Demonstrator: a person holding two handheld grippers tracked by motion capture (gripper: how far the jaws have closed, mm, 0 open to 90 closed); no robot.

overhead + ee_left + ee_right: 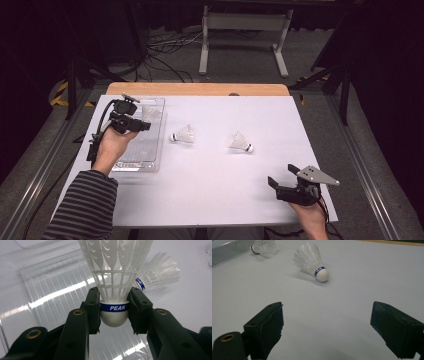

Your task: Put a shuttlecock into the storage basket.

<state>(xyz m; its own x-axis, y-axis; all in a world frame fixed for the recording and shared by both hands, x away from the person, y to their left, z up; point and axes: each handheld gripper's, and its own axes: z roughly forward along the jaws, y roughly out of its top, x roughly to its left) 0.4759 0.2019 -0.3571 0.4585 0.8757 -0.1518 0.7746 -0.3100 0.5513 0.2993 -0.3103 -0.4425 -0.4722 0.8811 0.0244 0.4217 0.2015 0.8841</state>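
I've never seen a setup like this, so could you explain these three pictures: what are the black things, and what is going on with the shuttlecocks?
No robot here: a person holds a two-jaw claw in each hand. The high view looks down on the white table; the other two come from cameras riding on each claw. The left claw is shut on a shuttlecock, gripping its cork base above a clear plastic tray. The right claw rests open near the table's front edge, holding nothing. Two more shuttlecocks lie on the table: the middle shuttlecock beside the tray and the right shuttlecock.

Cables [165,50] lie on the floor beside a white metal stand [245,30] behind the table.
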